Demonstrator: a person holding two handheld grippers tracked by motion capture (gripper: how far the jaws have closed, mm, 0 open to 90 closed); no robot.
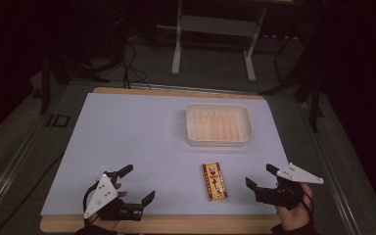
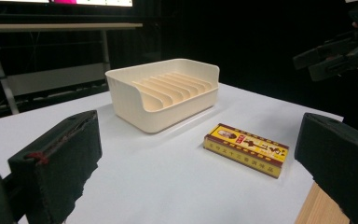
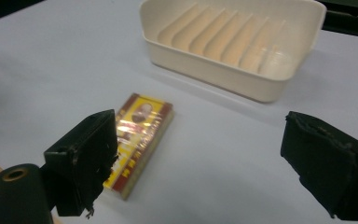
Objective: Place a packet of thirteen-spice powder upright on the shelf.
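A white sheet covered most of a wooden table, whose bare edge showed along the near side. On the sheet, toward the far right, sat a cream plastic tray with raised ribs running along its floor; nothing lay inside it. Nearer the person, well apart from the tray, a small flat box printed in yellow and dark red lay on its broad face, its long side running roughly front to back. The left gripper was held in a hand at the near left corner of the sheet, its jaws spread wide and holding nothing; in the left gripper view the tray and the box lay beyond its parted black jaws. The right gripper was held in the other hand at the near right, just beside the box but not touching it, jaws likewise wide apart and empty. In the right gripper view the box lay partly behind one jaw, with the tray farther off. A grey metal stand stood on the dark floor beyond the table.
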